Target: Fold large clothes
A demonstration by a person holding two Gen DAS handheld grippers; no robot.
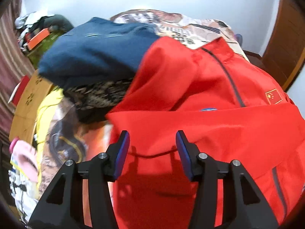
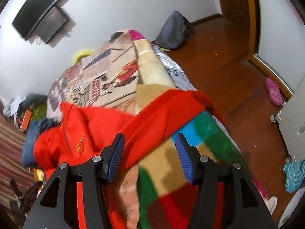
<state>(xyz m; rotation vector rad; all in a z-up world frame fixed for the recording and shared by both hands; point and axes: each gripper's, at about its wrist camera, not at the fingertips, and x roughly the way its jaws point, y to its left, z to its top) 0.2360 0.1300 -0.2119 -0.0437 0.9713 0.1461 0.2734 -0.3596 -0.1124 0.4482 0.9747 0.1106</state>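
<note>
- Red jacket [image 1: 209, 99] lies rumpled on the bed [image 2: 106, 72], dark zip and flag patch at 2 o'clock, a sleeve folded across its front.
- Navy garment [image 1: 95, 57] touches its 10 o'clock edge.
- Left hand-held gripper [image 1: 152, 150] hovers above it, jaws apart.
- Right hand-held gripper [image 2: 149, 156] gapes too; wooden floor [image 2: 228, 72] lies at 2 o'clock.

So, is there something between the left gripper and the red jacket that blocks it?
No. The left gripper is open right above the red jacket, with only air between them. The navy garment lies farther back, partly tucked under the jacket's edge, not in the way.
</note>
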